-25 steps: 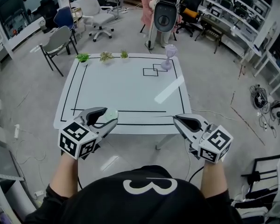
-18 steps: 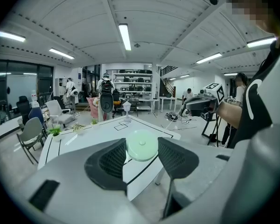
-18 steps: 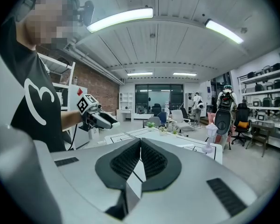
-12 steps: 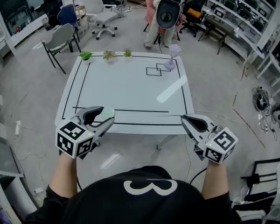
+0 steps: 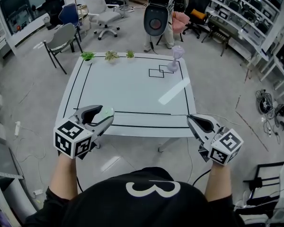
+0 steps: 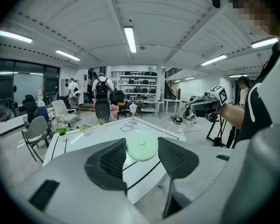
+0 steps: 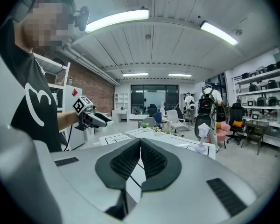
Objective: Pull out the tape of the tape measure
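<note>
1. Tape measure [image 6: 142,146]: the round, pale-green case is gripped in my left gripper [image 5: 107,113]. The jaws stand wide, one pad on each side of the case. In the left gripper view it sits dead ahead at 12 o'clock, right at the fingertips.
2. In the head view, I hold the case over the near edge of the white table [image 5: 132,86], at about 7 o'clock on the tabletop.
3. From the case, the tape [image 5: 180,116] shows as a thin, pale strip heading toward 3 o'clock. It runs just inside the table's near edge, and most of its length is hard to pick out against the white top.
4. My right gripper [image 7: 140,141] has its jaws pressed together, pinching the tape's far end. It sits at the table's near right corner, about 5 o'clock on the tabletop.
5. The two grippers are well apart, with their tips turned toward each other. In the right gripper view, the left one appears at 10 o'clock.
6. Three small plants [image 5: 109,56] line the far edge at 11 o'clock. A pale lilac ornament [image 5: 175,58] stands at 1 o'clock.
</note>
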Demonstrator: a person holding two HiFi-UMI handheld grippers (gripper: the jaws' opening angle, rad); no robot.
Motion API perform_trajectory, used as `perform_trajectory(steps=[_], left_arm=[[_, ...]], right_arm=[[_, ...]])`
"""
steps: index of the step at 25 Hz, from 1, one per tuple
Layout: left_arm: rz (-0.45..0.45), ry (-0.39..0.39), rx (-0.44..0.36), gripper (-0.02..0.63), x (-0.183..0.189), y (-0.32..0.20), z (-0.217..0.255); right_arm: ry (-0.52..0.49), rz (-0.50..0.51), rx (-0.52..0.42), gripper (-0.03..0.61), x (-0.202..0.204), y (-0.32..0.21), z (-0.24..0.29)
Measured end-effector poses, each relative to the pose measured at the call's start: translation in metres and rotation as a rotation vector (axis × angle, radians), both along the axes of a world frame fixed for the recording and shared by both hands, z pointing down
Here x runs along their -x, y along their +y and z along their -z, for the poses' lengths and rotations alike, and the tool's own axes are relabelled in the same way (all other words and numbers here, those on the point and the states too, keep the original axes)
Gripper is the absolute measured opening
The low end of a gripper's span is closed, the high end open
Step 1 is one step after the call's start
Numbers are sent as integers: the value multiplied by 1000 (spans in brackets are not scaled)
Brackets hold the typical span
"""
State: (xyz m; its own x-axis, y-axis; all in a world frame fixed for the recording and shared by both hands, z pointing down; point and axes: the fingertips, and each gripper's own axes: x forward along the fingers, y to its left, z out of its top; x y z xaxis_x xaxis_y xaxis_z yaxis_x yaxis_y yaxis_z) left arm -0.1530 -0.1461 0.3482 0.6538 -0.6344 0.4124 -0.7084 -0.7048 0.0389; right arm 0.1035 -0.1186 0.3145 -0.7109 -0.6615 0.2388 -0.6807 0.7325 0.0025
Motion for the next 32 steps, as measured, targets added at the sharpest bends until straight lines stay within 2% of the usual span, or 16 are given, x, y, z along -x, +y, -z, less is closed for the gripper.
perform_trajectory(steps=[12, 20, 32], left_arm=[[46, -2, 18, 222, 14, -13, -1], [23, -1, 24, 222, -3, -23, -3], [61, -56, 84, 224, -6, -73, -42]], right_arm=[[-9, -48, 13, 8, -21, -17, 0], [-15, -30, 54, 8, -17, -30, -15], [-53, -28, 141, 8, -18, -83, -57]])
